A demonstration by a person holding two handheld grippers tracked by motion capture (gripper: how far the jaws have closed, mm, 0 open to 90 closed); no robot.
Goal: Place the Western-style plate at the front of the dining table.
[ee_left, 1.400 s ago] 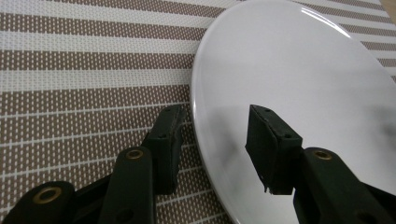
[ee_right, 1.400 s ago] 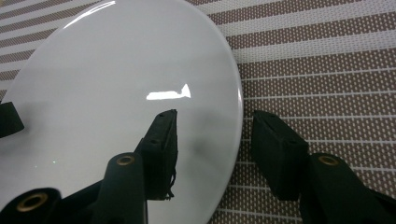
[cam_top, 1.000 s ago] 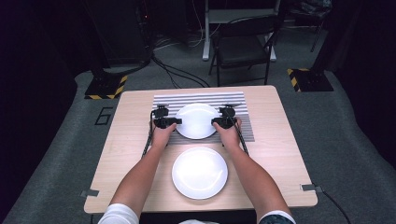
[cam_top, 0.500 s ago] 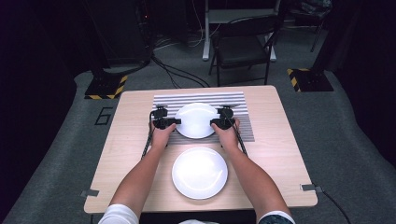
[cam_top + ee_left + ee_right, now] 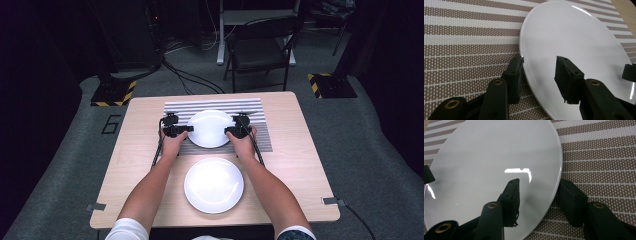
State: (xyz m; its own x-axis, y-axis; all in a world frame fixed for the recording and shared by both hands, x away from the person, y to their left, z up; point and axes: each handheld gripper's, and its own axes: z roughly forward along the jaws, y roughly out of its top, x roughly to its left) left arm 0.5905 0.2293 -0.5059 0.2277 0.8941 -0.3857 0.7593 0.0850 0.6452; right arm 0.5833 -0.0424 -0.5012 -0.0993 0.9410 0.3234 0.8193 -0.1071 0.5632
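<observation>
White plate (image 5: pixel 210 128) on striped mat (image 5: pixel 260 142), rim straddled by both tongs, grip uncertain.

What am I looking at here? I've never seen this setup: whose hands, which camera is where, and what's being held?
A person at a wooden table holds a two-jaw tool in each hand: the left gripper and the right gripper. The high view looks down from above; the other two cameras ride on the grippers and look along their black jaws. On a striped mat lies a white plate; each gripper has one jaw over its rim and one outside it, at opposite sides. A second plate sits nearer the person, untouched.
</observation>
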